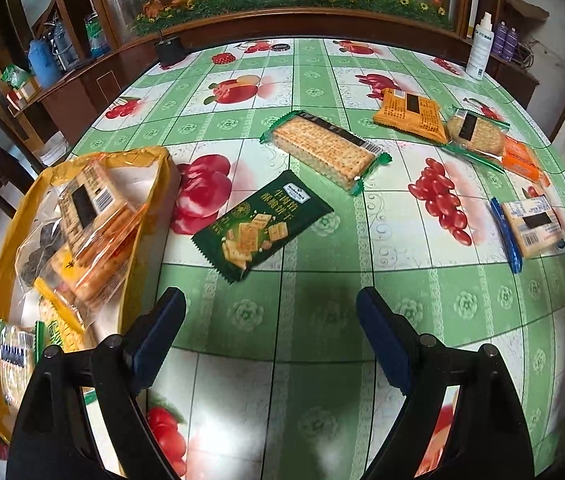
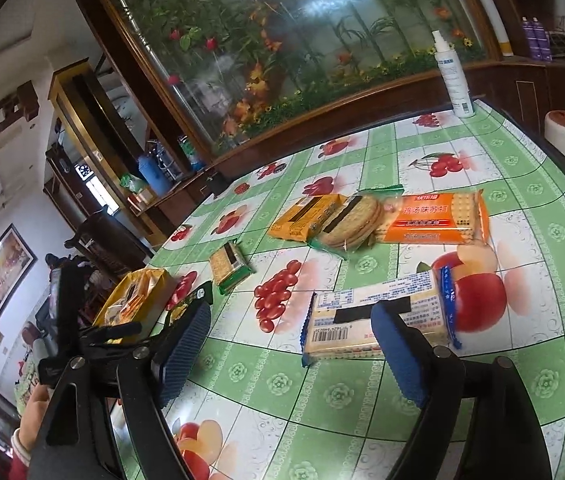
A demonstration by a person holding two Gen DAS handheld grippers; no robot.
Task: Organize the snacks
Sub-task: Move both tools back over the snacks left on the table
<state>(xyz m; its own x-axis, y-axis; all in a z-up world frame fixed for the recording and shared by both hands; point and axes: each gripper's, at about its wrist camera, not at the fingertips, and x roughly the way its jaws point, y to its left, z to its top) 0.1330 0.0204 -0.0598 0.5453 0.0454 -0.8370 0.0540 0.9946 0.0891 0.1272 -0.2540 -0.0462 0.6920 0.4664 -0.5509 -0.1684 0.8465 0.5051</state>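
Both grippers, left gripper (image 1: 270,300) and right gripper (image 2: 294,320), are spread apart and hold nothing. The blue-edged cracker pack (image 2: 378,320) lies just ahead of the right one (maybe touching 1 pad).

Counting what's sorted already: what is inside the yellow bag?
The yellow bag holds an orange-wrapped cracker pack on top and a green-edged pack nearer; anything beneath them is covered.
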